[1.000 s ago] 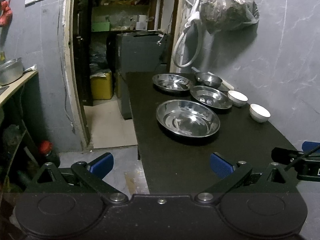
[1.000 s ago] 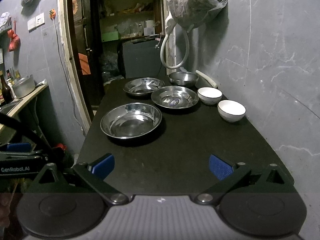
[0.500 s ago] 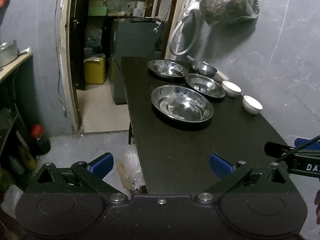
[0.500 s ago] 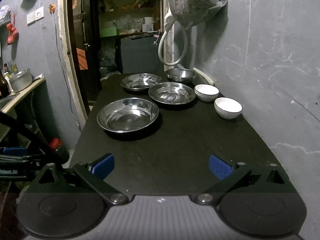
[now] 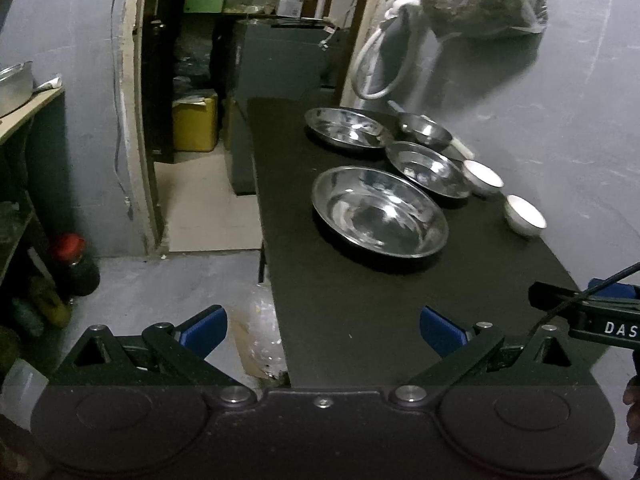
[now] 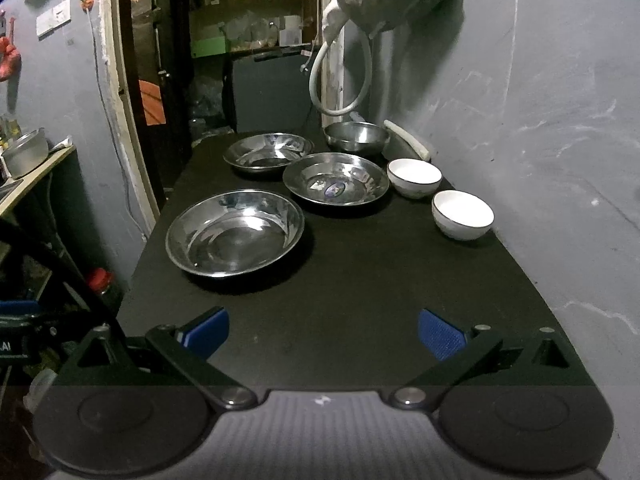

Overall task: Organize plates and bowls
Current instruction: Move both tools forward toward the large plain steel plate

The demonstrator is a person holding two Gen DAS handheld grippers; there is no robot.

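Both tools hang spread wide and empty over the near end of the black table (image 6: pixel 360 280), the left tool (image 5: pixel 323 330) out past the table's left edge and the right tool (image 6: pixel 323 332) more squarely above it. Nothing has been gathered yet: the big steel plate (image 6: pixel 235 233) lies nearest, left of centre, with a second steel plate (image 6: pixel 336 178) behind it to the right and a third (image 6: pixel 269 154) farther back on the left. A steel bowl (image 6: pixel 356 136) stands at the far end by the wall, and two white bowls (image 6: pixel 462 214) (image 6: pixel 414 176) sit along the right side, near that edge. The likely trouble is in the grip. The steel plates are shallow, thin-rimmed and slick, so a pinch on one rim could let a plate swing down or slip free, clattering onto its neighbours. The second plate sits so close to the farther white bowl that a careless reach could knock that bowl toward the wall. The white bowls look like ceramic and would chip if dropped or stacked hard.
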